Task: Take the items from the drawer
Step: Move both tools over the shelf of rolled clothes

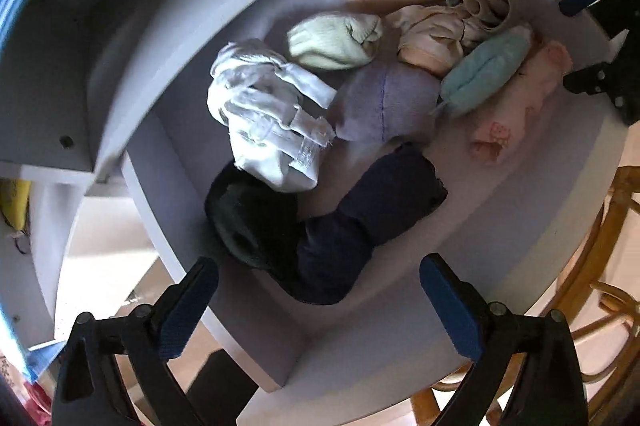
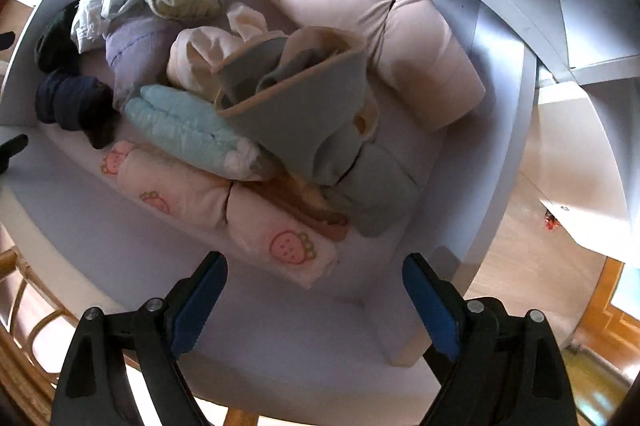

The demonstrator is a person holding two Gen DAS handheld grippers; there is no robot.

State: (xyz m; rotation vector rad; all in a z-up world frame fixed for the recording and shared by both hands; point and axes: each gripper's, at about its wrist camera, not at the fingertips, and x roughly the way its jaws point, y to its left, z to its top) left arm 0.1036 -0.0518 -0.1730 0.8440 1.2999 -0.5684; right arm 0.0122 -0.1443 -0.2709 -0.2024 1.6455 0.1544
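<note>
The pale grey open drawer [image 1: 400, 338] held a jumble of rolled socks and folded underwear, nothing yet lifted out. The left gripper [image 1: 318, 296] hung over the drawer's near edge with its blue-padded fingers wide and empty, just above the dark navy rolled fabric bundle [image 1: 352, 230]. The right gripper [image 2: 316, 292] pointed down over the drawer's front edge, fingers likewise wide and empty, near the pink strawberry-printed folded cloth [image 2: 224, 210].

The likely trouble: the pieces lay touching and overlapping, so closing on one soft bundle could drag a neighbour along or catch only a loose fold that slips free. A finger might also strike the drawer wall.

Only the right wrist view showed the grey-lined beige cup garment [image 2: 296, 94] standing open; only the left showed the white crumpled cloth [image 1: 264, 122] with its label.
</note>
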